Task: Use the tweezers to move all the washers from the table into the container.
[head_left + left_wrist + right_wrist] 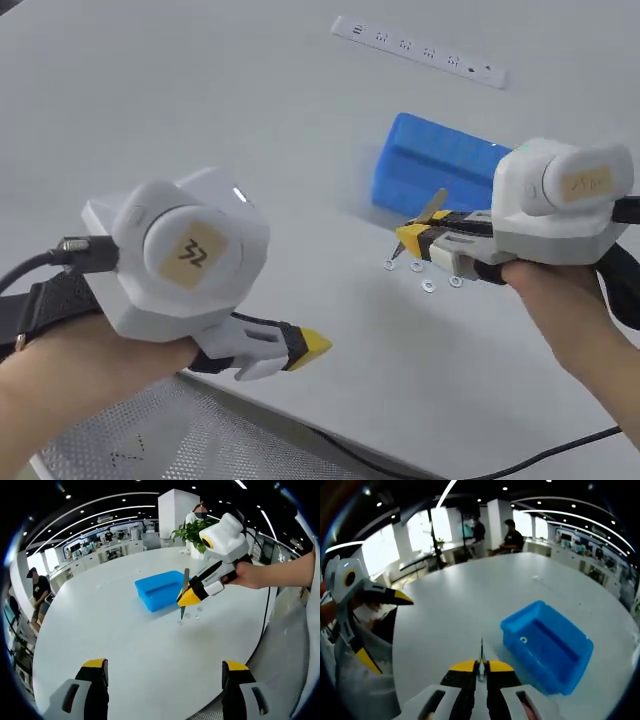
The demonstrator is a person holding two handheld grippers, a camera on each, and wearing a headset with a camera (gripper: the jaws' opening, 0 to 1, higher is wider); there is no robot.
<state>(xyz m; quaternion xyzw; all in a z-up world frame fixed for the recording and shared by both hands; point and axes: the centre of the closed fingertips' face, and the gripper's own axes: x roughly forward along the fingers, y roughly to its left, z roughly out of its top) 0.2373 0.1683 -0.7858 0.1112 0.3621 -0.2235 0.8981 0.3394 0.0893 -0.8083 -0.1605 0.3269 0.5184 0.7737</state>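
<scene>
White table (300, 130) in an open-plan hall, with a power strip (420, 50) at its far edge. Left claw (165, 666) hovers at near left, jaws spread and empty. Right claw (481, 666) is clenched on the tweezers (481, 652), whose tips point down at the washers (428, 287). These lie just near of the blue container (440, 160), which holds a single washer (523, 640).

The white desk (200, 120) carries a blue container (440, 165) toward its far side. Just in front of the container, a few small washers (428, 287) lie loose on the bare surface, slightly apart from one another. A white power strip (420, 52) lies farther back.
</scene>
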